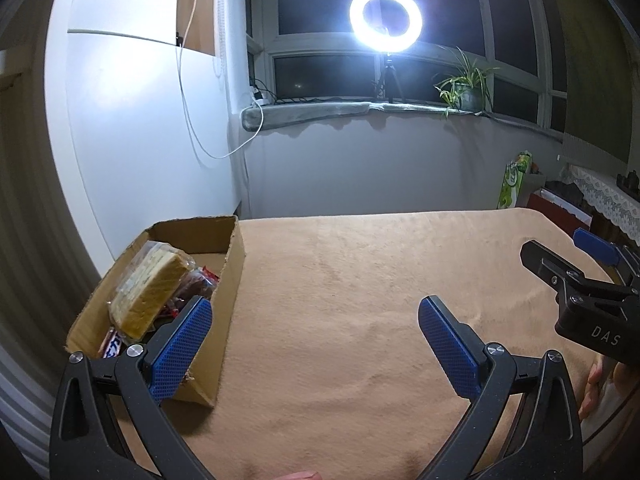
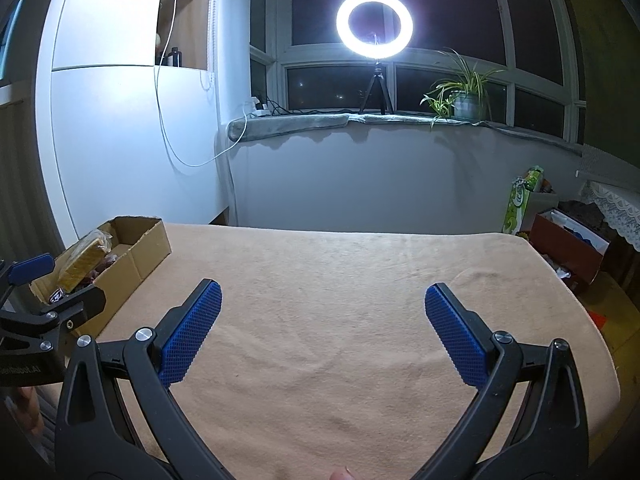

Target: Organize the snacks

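Note:
An open cardboard box (image 1: 234,280) sits at the table's far left corner and holds several wrapped snacks. A big yellow cake slab in clear wrap (image 1: 150,292) lies on top, with red packets (image 1: 200,282) and a striped bar (image 1: 112,344) beside it. My left gripper (image 1: 316,320) is open and holds nothing, its left finger (image 1: 180,348) overlapping the box's right wall. My right gripper (image 2: 322,304) is open too, hovering over bare cloth. The same box (image 2: 148,248) shows at the left in the right wrist view. The right gripper (image 1: 568,256) appears at the right edge of the left wrist view.
A tan cloth covers the table (image 2: 340,272). Behind it a grey wall rises to a windowsill with a ring light (image 2: 374,26) on a tripod and a potted plant (image 2: 464,100). Off the table's right edge stand a red box (image 2: 568,248) and a green package (image 2: 520,204).

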`<action>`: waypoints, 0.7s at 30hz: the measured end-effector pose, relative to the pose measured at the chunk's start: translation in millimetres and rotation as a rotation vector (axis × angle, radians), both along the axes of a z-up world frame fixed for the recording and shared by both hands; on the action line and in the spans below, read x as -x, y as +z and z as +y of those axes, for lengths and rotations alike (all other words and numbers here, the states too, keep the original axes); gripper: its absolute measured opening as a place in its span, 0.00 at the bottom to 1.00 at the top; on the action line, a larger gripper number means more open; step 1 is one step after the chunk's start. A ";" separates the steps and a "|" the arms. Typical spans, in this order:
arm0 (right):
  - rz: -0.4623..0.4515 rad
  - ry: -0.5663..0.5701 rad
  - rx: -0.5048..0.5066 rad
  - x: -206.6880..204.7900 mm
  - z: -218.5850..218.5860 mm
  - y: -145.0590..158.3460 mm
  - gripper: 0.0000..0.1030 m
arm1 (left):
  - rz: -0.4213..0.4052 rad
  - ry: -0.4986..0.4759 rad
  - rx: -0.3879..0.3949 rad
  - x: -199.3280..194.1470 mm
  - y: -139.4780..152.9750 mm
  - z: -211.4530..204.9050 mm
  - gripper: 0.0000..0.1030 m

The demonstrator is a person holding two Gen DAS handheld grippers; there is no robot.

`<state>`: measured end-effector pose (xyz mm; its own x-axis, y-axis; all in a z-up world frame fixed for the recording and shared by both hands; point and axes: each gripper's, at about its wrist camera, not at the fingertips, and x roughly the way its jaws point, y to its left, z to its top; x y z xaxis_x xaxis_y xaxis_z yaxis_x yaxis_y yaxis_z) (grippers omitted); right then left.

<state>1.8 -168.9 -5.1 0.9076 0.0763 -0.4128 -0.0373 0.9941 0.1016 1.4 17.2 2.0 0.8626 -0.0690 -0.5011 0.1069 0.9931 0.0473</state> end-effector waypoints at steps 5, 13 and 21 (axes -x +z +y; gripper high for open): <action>0.002 0.001 -0.001 0.2 -0.1 -0.4 1.00 | -0.001 0.000 -0.009 0.8 0.2 -3.0 1.00; 0.004 0.000 -0.003 0.0 0.2 -0.9 1.00 | 0.003 -0.001 -0.012 0.4 -0.7 -6.0 1.00; 0.012 0.000 -0.008 -2.3 -1.6 -6.0 1.00 | 0.009 -0.001 -0.017 -0.7 -2.5 -8.2 1.00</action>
